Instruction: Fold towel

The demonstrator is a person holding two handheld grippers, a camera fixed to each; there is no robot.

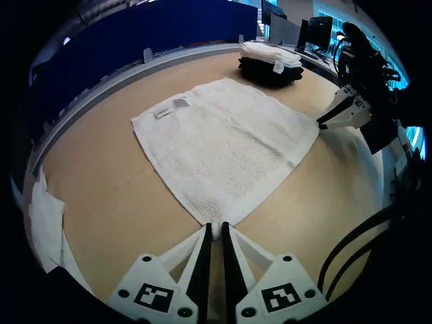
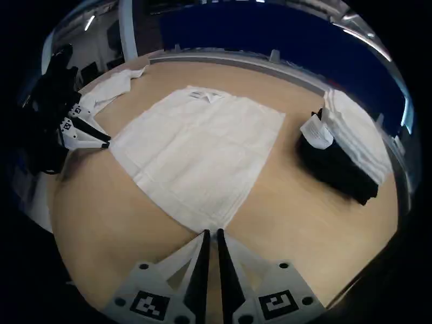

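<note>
A white towel (image 1: 227, 146) lies spread flat on the wooden table (image 1: 108, 183), with a small label at its far corner. My left gripper (image 1: 216, 232) is shut on the towel's near corner, which is pinched between the black fingertips. Farther off, the right gripper (image 1: 322, 125) grips the adjacent corner at the right. In the right gripper view the same towel (image 2: 200, 156) spreads away from my right gripper (image 2: 211, 235), which is shut on its near corner. The left gripper (image 2: 106, 144) holds the corner at the left.
A stack of folded black and white towels (image 1: 270, 65) (image 2: 345, 156) sits near the table's edge. Another white cloth (image 1: 46, 227) (image 2: 110, 86) hangs off the table's side. A blue partition (image 1: 162, 27) and monitors (image 1: 318, 29) stand behind the table.
</note>
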